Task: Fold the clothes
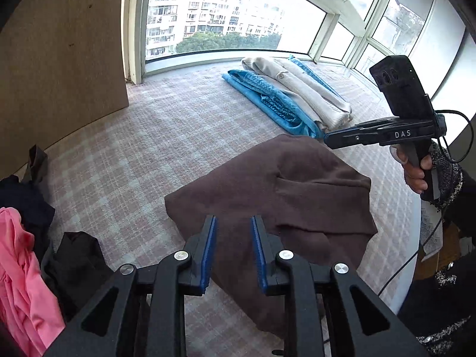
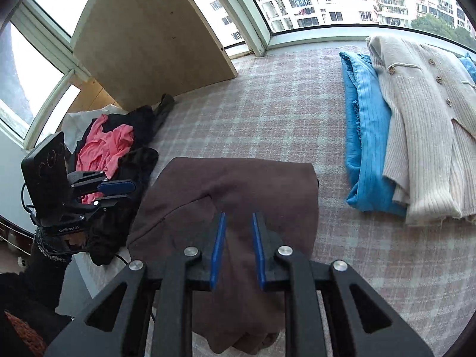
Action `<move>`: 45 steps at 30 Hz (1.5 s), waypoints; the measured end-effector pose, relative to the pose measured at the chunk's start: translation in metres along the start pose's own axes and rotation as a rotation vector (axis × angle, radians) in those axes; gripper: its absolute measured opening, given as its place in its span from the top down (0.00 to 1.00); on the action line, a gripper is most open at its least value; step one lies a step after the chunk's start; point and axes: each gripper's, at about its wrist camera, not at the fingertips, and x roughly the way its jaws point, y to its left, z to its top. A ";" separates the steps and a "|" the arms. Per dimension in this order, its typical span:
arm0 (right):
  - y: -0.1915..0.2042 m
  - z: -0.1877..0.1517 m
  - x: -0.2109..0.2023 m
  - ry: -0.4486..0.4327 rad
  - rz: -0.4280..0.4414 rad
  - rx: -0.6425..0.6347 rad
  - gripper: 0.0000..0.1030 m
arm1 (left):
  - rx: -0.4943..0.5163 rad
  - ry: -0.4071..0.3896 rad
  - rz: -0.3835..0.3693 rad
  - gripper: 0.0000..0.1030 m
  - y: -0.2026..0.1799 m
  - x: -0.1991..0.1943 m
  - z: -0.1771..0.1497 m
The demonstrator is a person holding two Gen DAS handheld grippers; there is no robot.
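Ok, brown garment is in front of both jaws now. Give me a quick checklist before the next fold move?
1. Brown garment lies partly folded on the checked cover: ok.
2. Left gripper holding cloth: not ok, jaws apart, nothing pinched.
3. Right gripper holding cloth: not ok, jaws apart above the fabric.
4. Folded stack, cream cardigan on blue garment, clear of the brown one: ok.
5. Unfolded pile with pink garment clear of the brown one: cannot tell.

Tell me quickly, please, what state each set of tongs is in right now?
Left tongs: open, gripping nothing, above the brown garment.
Right tongs: open, gripping nothing, also above it.
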 end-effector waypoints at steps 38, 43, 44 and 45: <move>-0.051 -0.044 0.029 0.078 -0.033 0.159 0.30 | -0.552 0.171 -0.043 0.37 0.043 0.061 -0.045; -0.047 -0.040 0.034 0.094 -0.026 0.138 0.29 | -0.512 0.178 -0.012 0.37 0.035 0.062 -0.042; -0.047 -0.040 0.035 0.096 -0.019 0.127 0.29 | -0.504 0.177 -0.009 0.38 0.034 0.062 -0.042; -0.048 -0.040 0.036 0.104 0.000 0.121 0.29 | -0.497 0.175 -0.006 0.38 0.033 0.062 -0.042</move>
